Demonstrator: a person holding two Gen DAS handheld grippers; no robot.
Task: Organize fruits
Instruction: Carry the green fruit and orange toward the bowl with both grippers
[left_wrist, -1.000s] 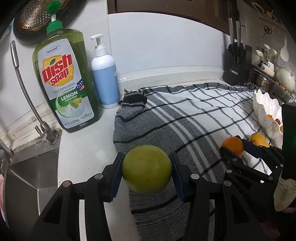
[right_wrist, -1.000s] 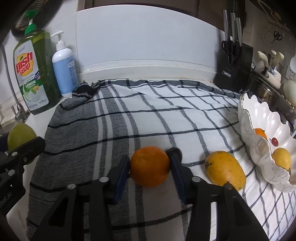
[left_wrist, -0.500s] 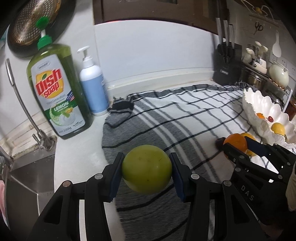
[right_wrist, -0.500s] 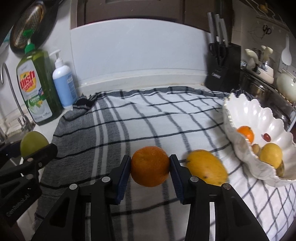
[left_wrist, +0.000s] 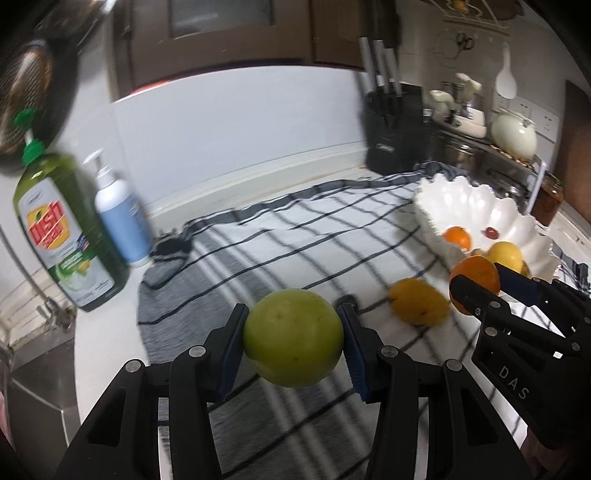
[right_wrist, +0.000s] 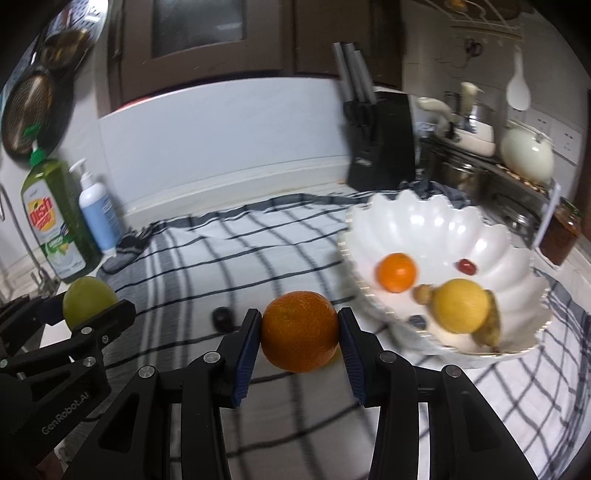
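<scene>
Left gripper (left_wrist: 292, 341) clamps green fruit (left_wrist: 292, 338), right gripper (right_wrist: 300, 332) orange (right_wrist: 300, 330); bowl (right_wrist: 424, 221) ahead-right: clear scalloped rim, release low.

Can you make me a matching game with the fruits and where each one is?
Things:
1. green fruit
2. big orange
3. lemon
4. mango

Places:
A. in the white bowl
B. lying on the cloth
C. in the left gripper
D. in the right gripper

Pairs: 1-C, 2-D, 3-A, 4-B
</scene>
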